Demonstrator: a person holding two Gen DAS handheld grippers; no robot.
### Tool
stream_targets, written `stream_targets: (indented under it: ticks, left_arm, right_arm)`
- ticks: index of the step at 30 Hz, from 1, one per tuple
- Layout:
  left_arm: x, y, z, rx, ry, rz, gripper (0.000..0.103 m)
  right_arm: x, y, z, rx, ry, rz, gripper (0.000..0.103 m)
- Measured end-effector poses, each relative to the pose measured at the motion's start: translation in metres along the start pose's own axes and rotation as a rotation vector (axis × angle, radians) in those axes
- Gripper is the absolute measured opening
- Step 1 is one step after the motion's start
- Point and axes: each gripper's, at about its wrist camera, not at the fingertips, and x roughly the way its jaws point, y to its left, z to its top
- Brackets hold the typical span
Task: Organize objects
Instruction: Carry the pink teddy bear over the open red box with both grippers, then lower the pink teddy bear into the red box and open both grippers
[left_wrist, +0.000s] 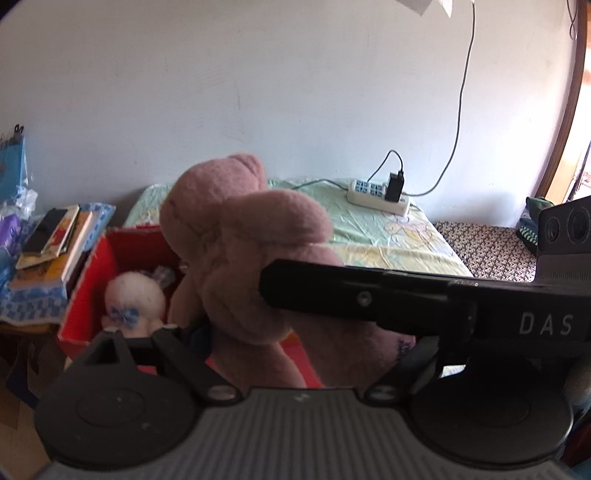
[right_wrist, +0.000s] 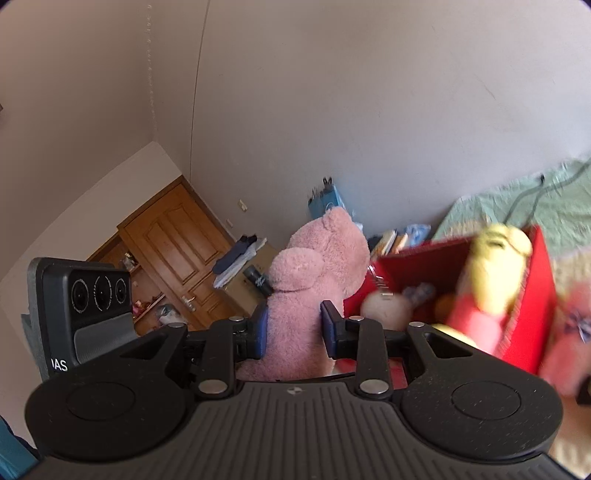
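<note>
Pink plush bear (right_wrist: 314, 280), fuzzy pile, rounded ears and limbs: pinched at the body between the blue-padded jaws of the right gripper (right_wrist: 294, 329), held upright just beside the red box (right_wrist: 532, 295).
Same bear (left_wrist: 236, 258) filling the left wrist view, directly in front of the left gripper (left_wrist: 295, 350); jaws hidden behind plush and the other tool, so cannot tell whether spread or pressed.
Red box (left_wrist: 79, 295), cardboard-like, open top, on the bed's edge: white round plush with blue bow (left_wrist: 129, 299) inside.
Yellow plush (right_wrist: 495, 266), blurred, leaning at the box's rim.
Green patterned bedsheet (left_wrist: 369, 229), smooth.
White power strip (left_wrist: 376, 195), oblong, black charger plugged in.
Stacked books (left_wrist: 51, 251), flat, left of the box.
Wooden door (right_wrist: 177, 251), panelled, brown.
</note>
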Motion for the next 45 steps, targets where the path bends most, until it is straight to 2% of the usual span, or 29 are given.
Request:
stream_targets:
  ticks: [5, 10, 16, 19, 24, 28, 40, 45]
  left_arm:
    - [0.002, 0.036, 0.017, 0.046, -0.028, -0.038, 0.087]
    - [0.027, 0.07, 0.03, 0.074, -0.008, -0.107, 0.087]
    - [0.068, 0.104, 0.044, 0.066, 0.049, -0.193, 0.086]
    - [0.091, 0.113, 0.042, 0.077, 0.088, -0.204, 0.086]
    - [0.124, 0.13, 0.033, 0.045, 0.171, -0.24, 0.086]
    - [0.134, 0.139, 0.019, 0.032, 0.225, -0.255, 0.086]
    - [0.141, 0.15, 0.0, 0.048, 0.275, -0.228, 0.088]
    - [0.145, 0.154, -0.004, 0.041, 0.293, -0.191, 0.088]
  right_arm:
    - [0.03, 0.015, 0.007, -0.009, -0.06, -0.051, 0.032]
    - [0.056, 0.017, 0.011, 0.01, -0.094, -0.159, 0.031]
    - [0.083, -0.002, 0.015, 0.11, -0.113, -0.275, 0.031]
    - [0.099, -0.017, 0.012, 0.172, -0.109, -0.342, 0.031]
    - [0.119, -0.038, 0.002, 0.228, -0.07, -0.43, 0.03]
    - [0.13, -0.047, -0.006, 0.255, -0.008, -0.484, 0.03]
    - [0.161, -0.059, -0.014, 0.224, 0.139, -0.613, 0.03]
    - [0.172, -0.065, -0.015, 0.225, 0.192, -0.622, 0.03]
